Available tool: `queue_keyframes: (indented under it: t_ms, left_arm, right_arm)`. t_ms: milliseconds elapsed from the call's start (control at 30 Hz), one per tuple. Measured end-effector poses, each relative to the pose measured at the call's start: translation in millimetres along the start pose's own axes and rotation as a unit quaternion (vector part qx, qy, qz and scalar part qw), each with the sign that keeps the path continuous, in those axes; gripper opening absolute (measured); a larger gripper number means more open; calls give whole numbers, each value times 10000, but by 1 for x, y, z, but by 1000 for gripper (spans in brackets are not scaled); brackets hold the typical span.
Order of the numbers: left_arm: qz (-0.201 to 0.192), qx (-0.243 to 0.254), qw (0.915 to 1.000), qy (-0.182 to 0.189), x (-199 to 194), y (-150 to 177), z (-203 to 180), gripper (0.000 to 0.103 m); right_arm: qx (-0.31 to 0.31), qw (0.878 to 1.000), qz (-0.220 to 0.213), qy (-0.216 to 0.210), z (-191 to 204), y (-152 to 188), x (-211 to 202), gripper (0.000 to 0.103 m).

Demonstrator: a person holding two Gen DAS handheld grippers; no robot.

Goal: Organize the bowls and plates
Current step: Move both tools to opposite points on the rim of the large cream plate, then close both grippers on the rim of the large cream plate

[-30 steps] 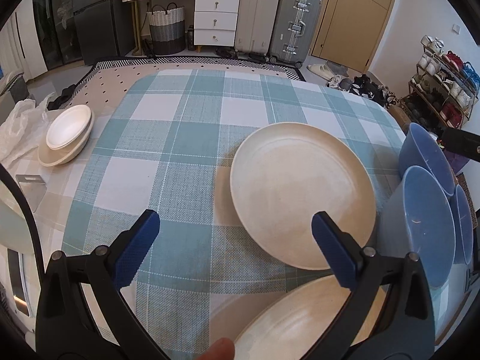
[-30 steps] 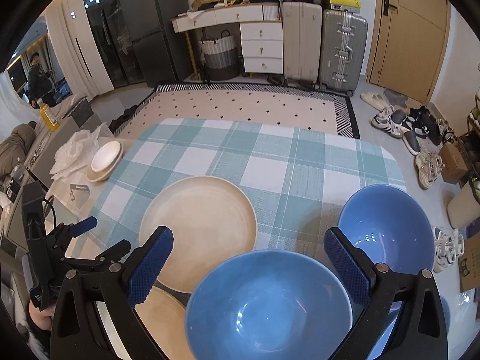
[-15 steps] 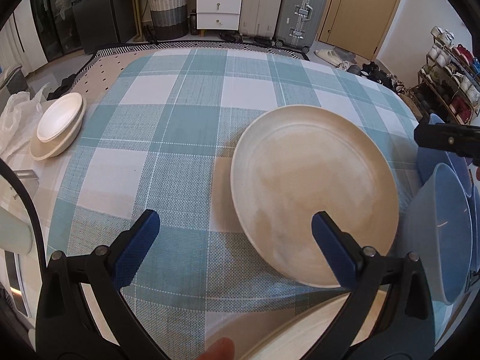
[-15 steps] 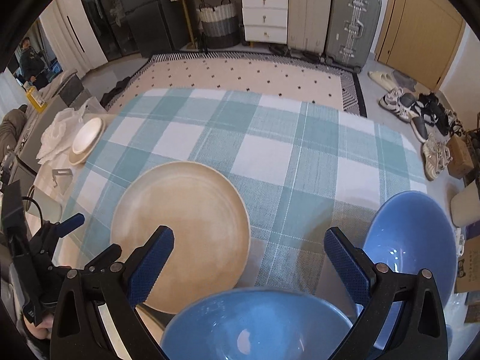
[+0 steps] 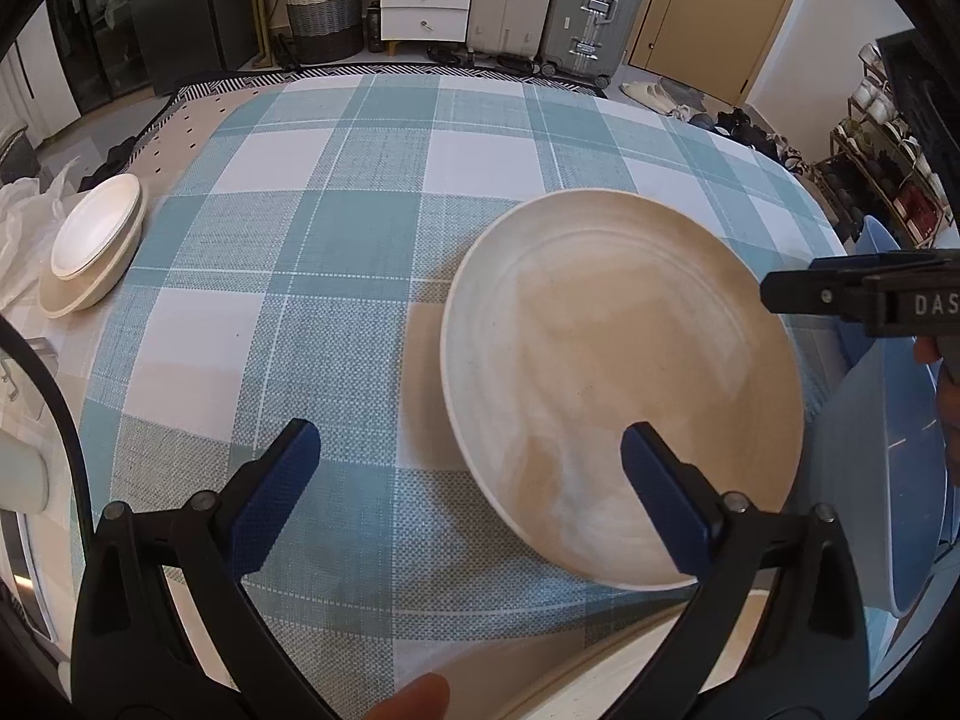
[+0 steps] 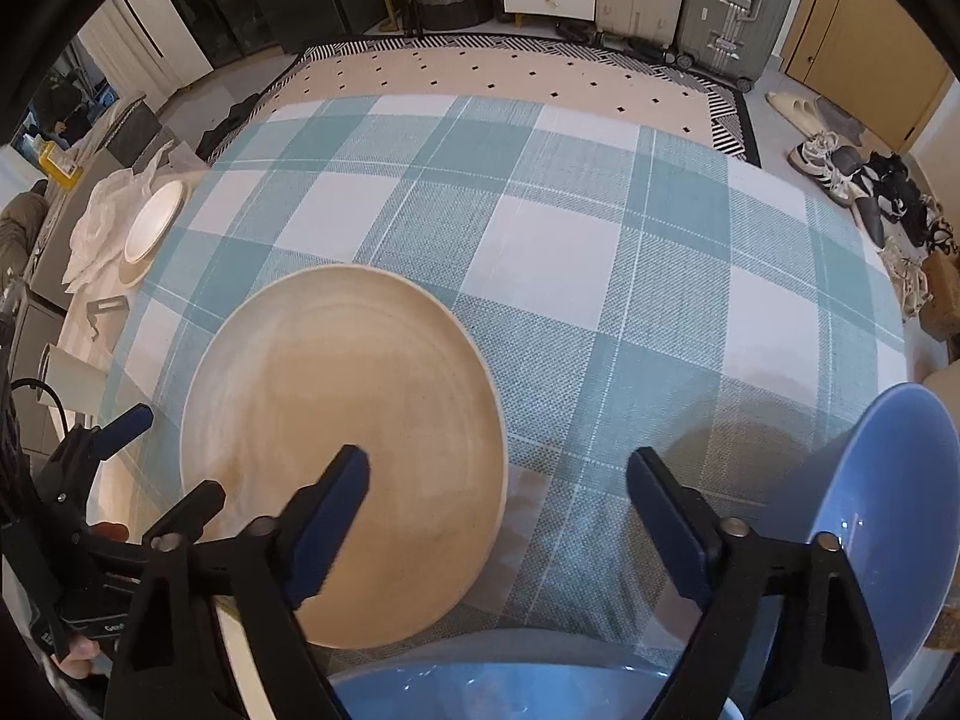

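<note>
Overhead, both grippers stand open and empty — the right gripper (image 6: pixel 498 516), jaws just narrowing, straddles the cream plate (image 6: pixel 342 450)'s rim on the checked tablecloth (image 6: pixel 540 228), likely to lift it, blue bowls (image 6: pixel 888 516) beside — while the left gripper (image 5: pixel 468 486) hovers opposite.

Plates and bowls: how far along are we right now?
Done: only a small white stack sits at the table's left edge. In hand: nothing. The left gripper is open over the big cream plate's edge; the right gripper has just been closing, nothing between its jaws. Left: that plate, another cream plate nearest the camera, and the blue bowls, all unstacked.
</note>
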State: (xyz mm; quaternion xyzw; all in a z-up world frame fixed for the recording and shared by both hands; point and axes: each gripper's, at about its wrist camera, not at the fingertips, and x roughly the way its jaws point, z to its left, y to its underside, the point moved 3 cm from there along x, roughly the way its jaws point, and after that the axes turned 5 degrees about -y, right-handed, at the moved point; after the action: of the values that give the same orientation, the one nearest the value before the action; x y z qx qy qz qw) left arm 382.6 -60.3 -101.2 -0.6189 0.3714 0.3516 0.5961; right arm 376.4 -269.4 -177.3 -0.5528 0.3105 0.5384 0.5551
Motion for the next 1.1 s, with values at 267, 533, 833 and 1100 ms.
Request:
queue_keyframes:
  t_ms: [267,533,833,1100]
  left_arm:
    - [195,145,9994,231,6,4,-11,91]
    - [363,65,9990,249,9,6,-12,65]
    - [429,126,9982,394,10,11,-17,38]
    - [394,75,9983,424,9,11,-12,26]
  right_arm:
    - [-112,9995,204,-195,5,-1,17,67]
    - [-104,9992,372,-133,3,3,25,51]
    - [-144,9991,332,-206,7,9,25,32]
    - [-176,9997,180,-75,6,11,24,28]
